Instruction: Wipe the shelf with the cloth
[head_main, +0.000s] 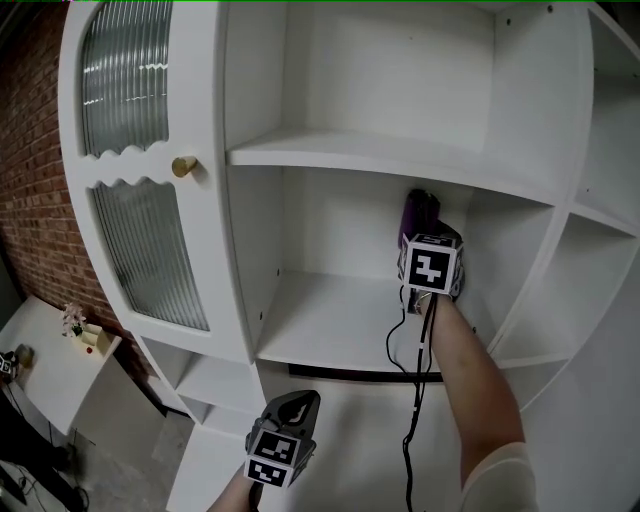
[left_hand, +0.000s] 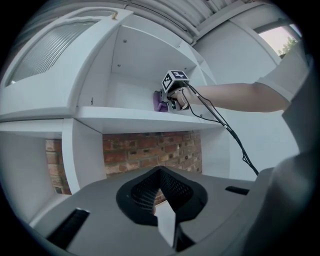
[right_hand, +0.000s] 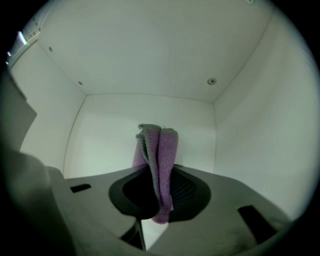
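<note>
1. Gripping the cloth (right_hand: 161, 150), the right gripper (right_hand: 160, 192) had its jaws closed on a folded purple bunch. Part of the fold stood up beyond the jaws and a short tail hung behind them.
2. In the head view, the cloth was inside the middle compartment of the white cabinet (head_main: 250, 250). It sat above the shelf (head_main: 330, 330), toward the rear right corner and near the back wall. No view confirmed contact with the board or the wall.
3. The left gripper (head_main: 292, 410) hung low in front of the cabinet, below the shelf edge and well apart from the cloth. Its own view showed the jaws together with nothing between them.
4. The cloth looked like soft looped towelling: light, limp, neither slippery nor fragile. It would likely drape and buckle instead of pushing stiffly.
5. The hold was best taken across the gathered fold, as it was here. A broad free pad then projected ahead of the jaws to meet the board.
6. A cable (head_main: 410, 430) trailed from the right gripper over the shelf's front edge and could snag during strokes.
</note>
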